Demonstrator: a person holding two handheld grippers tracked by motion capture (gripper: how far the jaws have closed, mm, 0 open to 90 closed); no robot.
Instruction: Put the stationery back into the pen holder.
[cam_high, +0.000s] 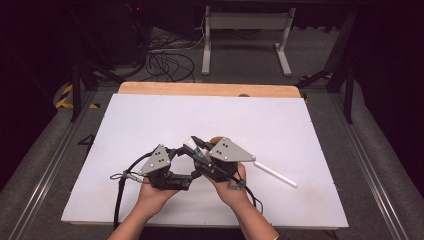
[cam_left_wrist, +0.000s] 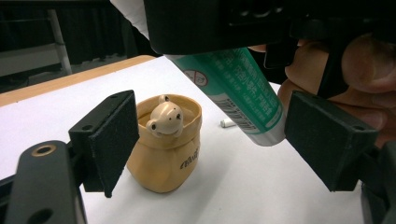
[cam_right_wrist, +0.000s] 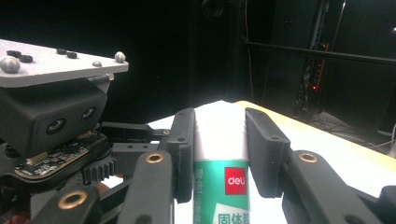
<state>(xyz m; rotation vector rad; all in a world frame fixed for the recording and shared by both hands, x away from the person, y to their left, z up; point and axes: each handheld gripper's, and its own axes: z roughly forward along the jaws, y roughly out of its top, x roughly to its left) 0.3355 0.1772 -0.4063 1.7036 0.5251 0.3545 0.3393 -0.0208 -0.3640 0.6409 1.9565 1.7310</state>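
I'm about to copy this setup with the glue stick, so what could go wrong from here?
1. The right hand-held gripper clamps the green glue stick by its body only; a pull on its end from the open left hand-held gripper could make it slip or twist.
2. The bear-shaped pot stands close under the stick's end, so a jerk could knock it over.
3. The white stick lies loose by the right hand and could roll away.

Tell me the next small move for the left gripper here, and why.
Probably bring the left gripper in around the free end of the glue stick and close. Its jaws stand open with that end between them, untouched, while the right gripper clamps the tube's other end. The bear pot sits just behind, so keep clear of it.
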